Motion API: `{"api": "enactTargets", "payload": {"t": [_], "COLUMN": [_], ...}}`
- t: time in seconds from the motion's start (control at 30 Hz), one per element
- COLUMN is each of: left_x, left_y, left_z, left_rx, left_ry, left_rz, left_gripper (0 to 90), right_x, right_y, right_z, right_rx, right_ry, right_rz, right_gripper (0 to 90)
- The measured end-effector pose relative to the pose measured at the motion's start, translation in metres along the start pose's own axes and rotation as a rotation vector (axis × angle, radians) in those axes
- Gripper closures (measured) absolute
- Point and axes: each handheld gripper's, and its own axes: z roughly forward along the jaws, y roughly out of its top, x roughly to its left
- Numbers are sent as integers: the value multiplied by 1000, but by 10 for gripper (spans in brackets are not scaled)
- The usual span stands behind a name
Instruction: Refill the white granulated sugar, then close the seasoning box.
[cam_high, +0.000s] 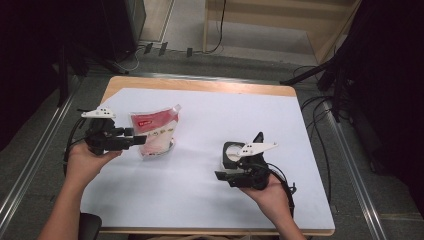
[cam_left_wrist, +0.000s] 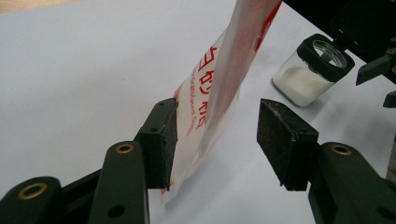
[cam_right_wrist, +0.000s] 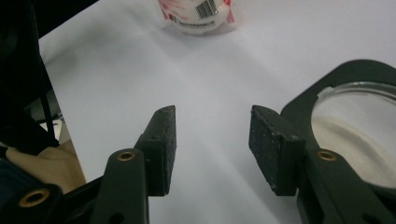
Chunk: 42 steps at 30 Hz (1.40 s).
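Observation:
A red-and-white pouch (cam_high: 152, 132) stands on the white table cover (cam_high: 225, 115). My left gripper (cam_high: 139, 140) is at its left edge. In the left gripper view the jaws are open around the pouch's (cam_left_wrist: 224, 70) lower side seam. The left pad (cam_left_wrist: 163, 140) touches the seam and the right pad (cam_left_wrist: 275, 140) stands clear. A small glass jar (cam_high: 231, 152) of white powder, its black flip lid open, sits right of centre. My right gripper (cam_high: 221, 175) is just in front of it, open and holding nothing. In the right gripper view the jar (cam_right_wrist: 355, 126) lies beside the right jaw.
The table's wooden edge (cam_high: 200, 85) shows at the back, with floor cables and dark stands beyond it. In the left gripper view the jar (cam_left_wrist: 313, 70) stands to the right behind the pouch. The pouch's barcoded base (cam_right_wrist: 201, 14) shows far ahead in the right gripper view.

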Motion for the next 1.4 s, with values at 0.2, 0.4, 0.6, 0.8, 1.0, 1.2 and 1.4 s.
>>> {"api": "enactTargets", "payload": {"t": [0.2,0.4,0.6,0.8,1.0,1.2,1.4], "left_x": [4,7,12,18,22,26,26], "left_y": [-3,-6,-8,-10,-11,-11,-12], "left_z": [-5,-12,-16,-21,-24,-22,-24], "left_rx": [27,30,26,14,4,-5,-5], "left_ry": [-1,9,28,40,67,55,48], "left_rz": [-21,-22,-32,-50,-52,-58,-67], "left_gripper": [485,481,481,475,461,444,439], "right_x": [-5,-8,-13,-18,-24,-24,-32], "right_y": [-8,-12,-16,-20,-24,-25,-26], "right_z": [-7,-16,-23,-34,-43,-51,-60], "right_rx": [15,-5,-5,-10,-10,-3,-1], "right_ry": [-2,-7,-12,-26,-41,-46,-37], "right_rz": [5,0,-4,5,25,12,31], "right_gripper": [520,524,533,590,658,776,891]}}
